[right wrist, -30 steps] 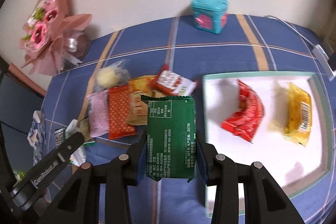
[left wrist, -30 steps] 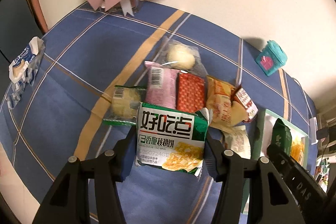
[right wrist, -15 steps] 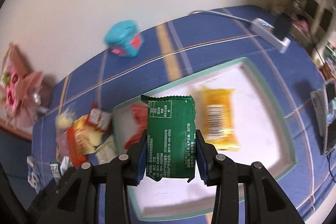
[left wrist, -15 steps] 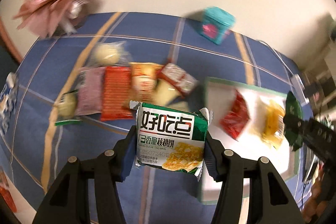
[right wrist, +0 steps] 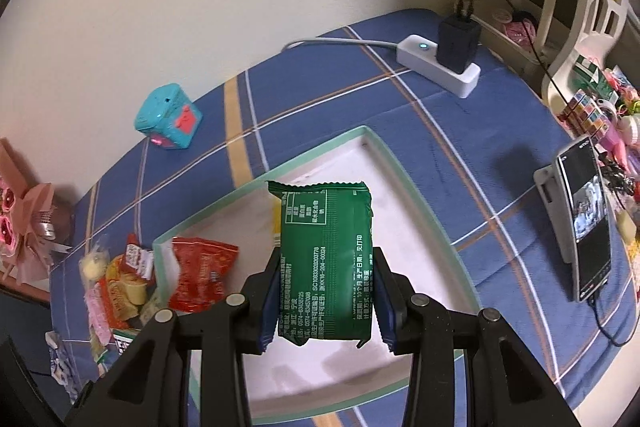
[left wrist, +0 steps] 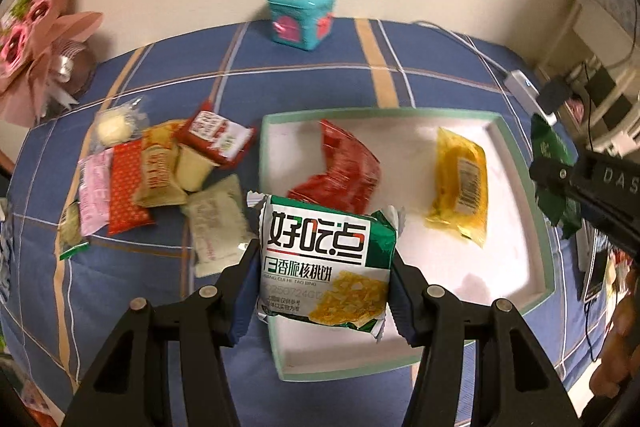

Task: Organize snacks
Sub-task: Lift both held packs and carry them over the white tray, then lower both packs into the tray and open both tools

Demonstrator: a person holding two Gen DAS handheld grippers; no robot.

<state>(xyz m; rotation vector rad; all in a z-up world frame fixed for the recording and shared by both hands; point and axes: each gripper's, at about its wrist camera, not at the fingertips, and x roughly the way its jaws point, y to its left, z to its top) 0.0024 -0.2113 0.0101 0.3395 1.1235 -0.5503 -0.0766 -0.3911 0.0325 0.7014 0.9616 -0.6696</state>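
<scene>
Transfer step in hand: a walnut-biscuit packet (left wrist: 326, 259) is clamped in the left gripper (left wrist: 325, 267) over the near edge of the white tray (left wrist: 548, 259); a dark green snack packet (right wrist: 326, 263) is pinched in the right gripper (right wrist: 325, 291) above the tray's middle. A red packet (left wrist: 340, 167) and yellow packet (left wrist: 460, 183) are already inside. Lowering onto bare tray floor, then release, is judged next; the loose snack pile (left wrist: 160, 171) is left for later

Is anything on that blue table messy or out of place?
Mostly the loose snack pile left of the tray: packets overlap at odd angles. In the tray, the red packet is crumpled and bent. Nothing looks spilled or torn.
</scene>
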